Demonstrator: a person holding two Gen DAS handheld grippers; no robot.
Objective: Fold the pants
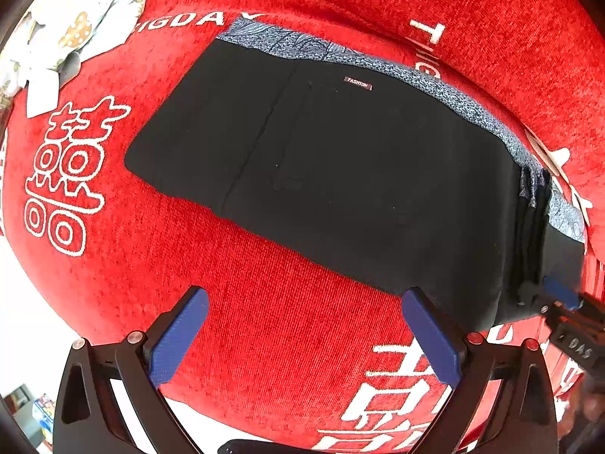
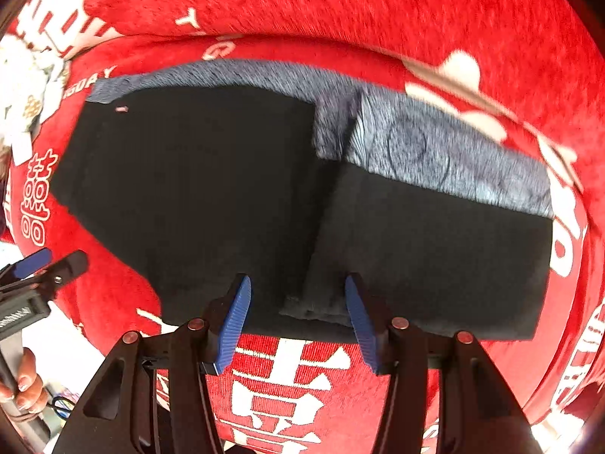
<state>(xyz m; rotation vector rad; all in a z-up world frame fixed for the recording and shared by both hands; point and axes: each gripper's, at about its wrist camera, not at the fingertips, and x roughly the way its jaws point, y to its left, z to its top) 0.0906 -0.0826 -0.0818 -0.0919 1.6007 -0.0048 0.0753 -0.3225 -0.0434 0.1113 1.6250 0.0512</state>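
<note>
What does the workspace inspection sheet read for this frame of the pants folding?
Surface: red plush cover with white lettering and double-happiness characters.
Job's things: black pants lying flat, blue patterned lining showing along the far edge; one end folded over in the right wrist view.
Clutter: white printed cloth bunched at far left.
Grippers: left gripper open over bare cover, holding nothing; right gripper open, fingers astride the pants' near edge.
Cables: nothing seen.
Surroundings: red backrest cushion behind.

Pants tag reads, perhaps, "FASHION".
</note>
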